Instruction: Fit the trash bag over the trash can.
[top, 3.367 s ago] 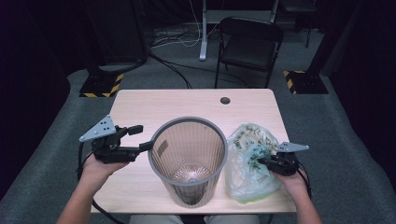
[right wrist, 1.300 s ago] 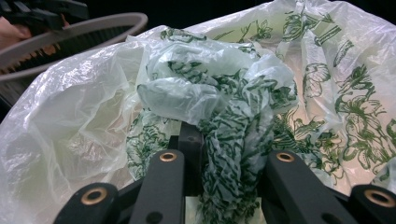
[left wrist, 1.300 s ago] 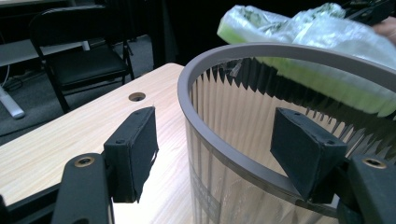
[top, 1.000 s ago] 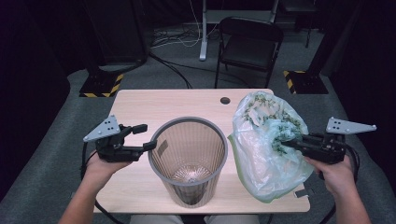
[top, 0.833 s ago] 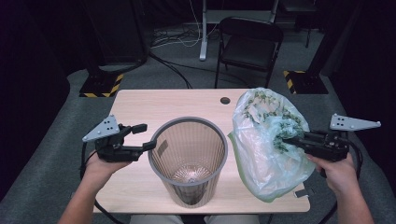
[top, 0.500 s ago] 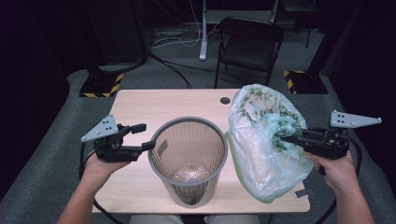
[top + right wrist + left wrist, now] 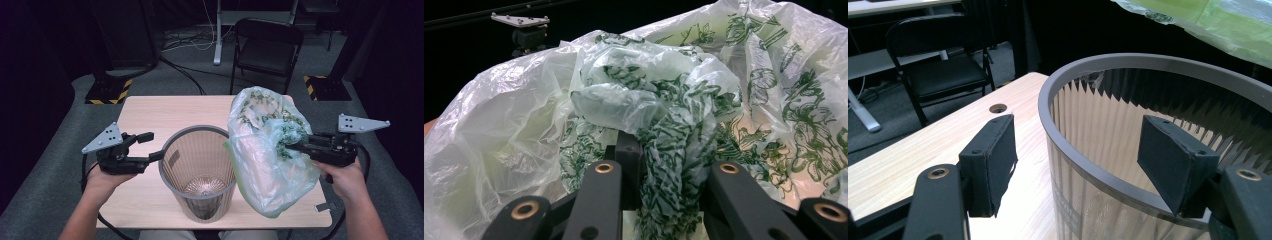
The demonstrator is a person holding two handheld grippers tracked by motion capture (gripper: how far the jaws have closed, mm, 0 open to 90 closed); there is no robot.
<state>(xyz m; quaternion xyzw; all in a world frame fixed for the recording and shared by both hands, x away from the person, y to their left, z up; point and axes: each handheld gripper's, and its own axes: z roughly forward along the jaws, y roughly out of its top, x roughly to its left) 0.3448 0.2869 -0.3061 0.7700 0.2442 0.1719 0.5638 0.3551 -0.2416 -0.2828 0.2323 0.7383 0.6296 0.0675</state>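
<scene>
Bin point(image 7: 199, 172) sat at the near table point(image 7: 150, 112) edge with its rim between the left gripper's point(image 7: 150, 147) wide-spread jaws, pads clear of it, while the right gripper point(image 7: 292, 145) pinched a bunched fold of the green-printed plastic bag point(image 7: 265, 160) hanging just right of the bin, folding chair point(image 7: 267, 47) beyond.

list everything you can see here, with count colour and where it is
wastebasket: 1, grey mesh, upright at the table's near middle
plastic bag: 1, translucent with green print, held up right of the wastebasket
table: 1, light wood, centre
folding chair: 1, black, behind the table
floor stands: 2, black with yellow-striped bases, behind the table's far corners
left gripper: 1, black, jaws straddling the wastebasket rim, pads apart from it
right gripper: 1, black, shut on a bunched fold of the plastic bag
hands: 2, one on each gripper
</scene>
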